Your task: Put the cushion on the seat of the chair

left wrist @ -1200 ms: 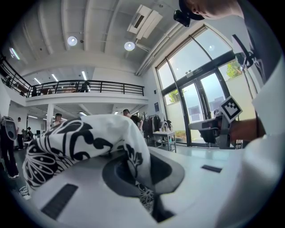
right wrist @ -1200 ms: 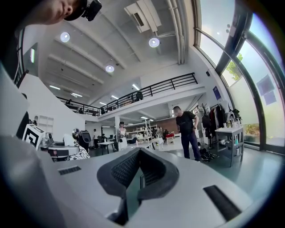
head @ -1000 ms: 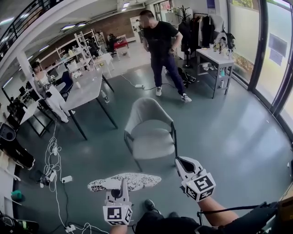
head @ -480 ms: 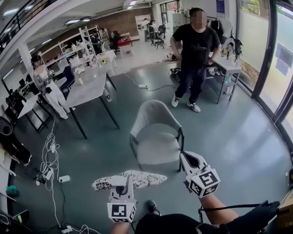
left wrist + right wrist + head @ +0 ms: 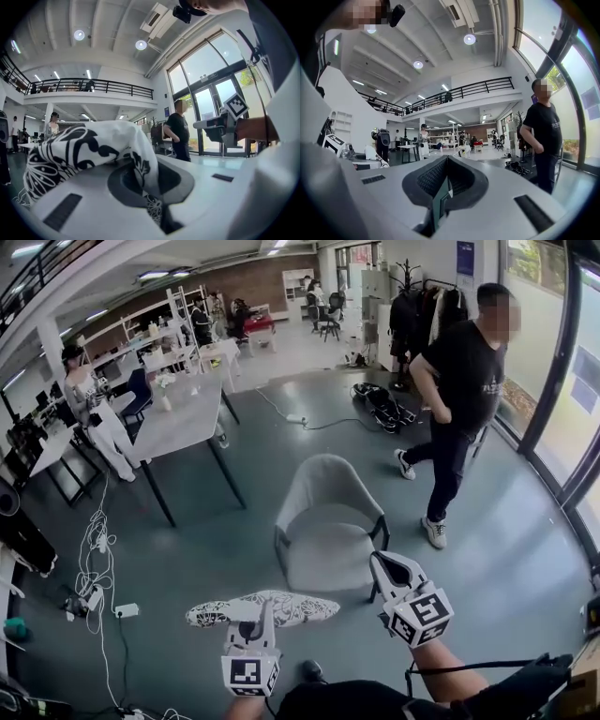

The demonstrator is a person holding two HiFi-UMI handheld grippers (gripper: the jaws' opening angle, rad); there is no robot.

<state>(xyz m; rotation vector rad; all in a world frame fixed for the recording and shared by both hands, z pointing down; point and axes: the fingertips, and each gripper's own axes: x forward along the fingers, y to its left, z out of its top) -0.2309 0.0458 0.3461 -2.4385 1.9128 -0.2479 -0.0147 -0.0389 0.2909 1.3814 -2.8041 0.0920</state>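
**Patterned cushion gripped short of the chair**

The left gripper is clamping its jaws on the flat white fabric cushion with a black floral print. The left gripper view shows the cloth pinched in the narrow slot between them. The cushion is hanging in the air roughly level, stretching out to both sides of the jaws, low in the head view and above the dark grey-green floor. It is not on the seat; it is sitting near the front of the light grey upholstered tub chair with thin black legs, with a strip of floor showing between them.

The right gripper is holding its jaws together with nothing between them, and it is hovering just before the chair's front right leg.

Beyond the chair and to its right, a person in dark clothes and white shoes is walking, well apart from the seat. A long grey table on black legs is standing to the chair's left, another person in light clothes is standing beside it, and white cables are trailing across the floor at the far left.
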